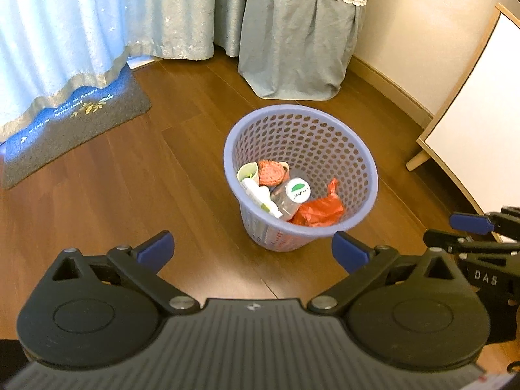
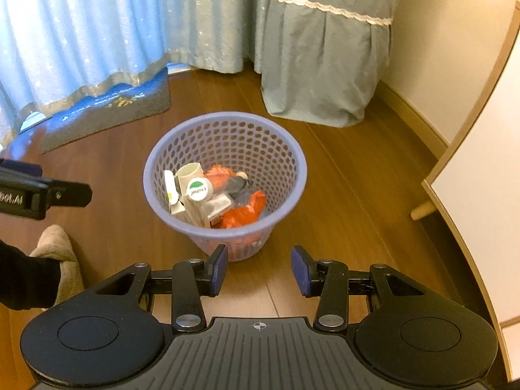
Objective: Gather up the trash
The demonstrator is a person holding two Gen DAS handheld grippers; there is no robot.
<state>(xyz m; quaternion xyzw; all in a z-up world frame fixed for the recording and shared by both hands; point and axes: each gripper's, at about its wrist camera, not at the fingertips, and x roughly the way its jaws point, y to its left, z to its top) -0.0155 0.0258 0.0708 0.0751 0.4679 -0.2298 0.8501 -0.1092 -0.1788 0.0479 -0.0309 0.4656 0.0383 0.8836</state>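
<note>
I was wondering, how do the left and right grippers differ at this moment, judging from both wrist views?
The left gripper has its fingers spread wide, while the right gripper holds its fingers about half as far apart. The left gripper sits to the left of the lavender basket, whereas the right gripper faces it nearly head-on. Both are empty, have blue pads, and point down toward the basket of trash.

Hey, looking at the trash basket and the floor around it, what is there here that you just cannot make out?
- Basket bottom: both views, buried under the trash.
- Jar lid print: too small to read in both views.
- Right gripper: cut by the edge in the left wrist view.
- Doormat far end: both views, under the curtain.
- Floor close in: hidden by the gripper bodies.
</note>
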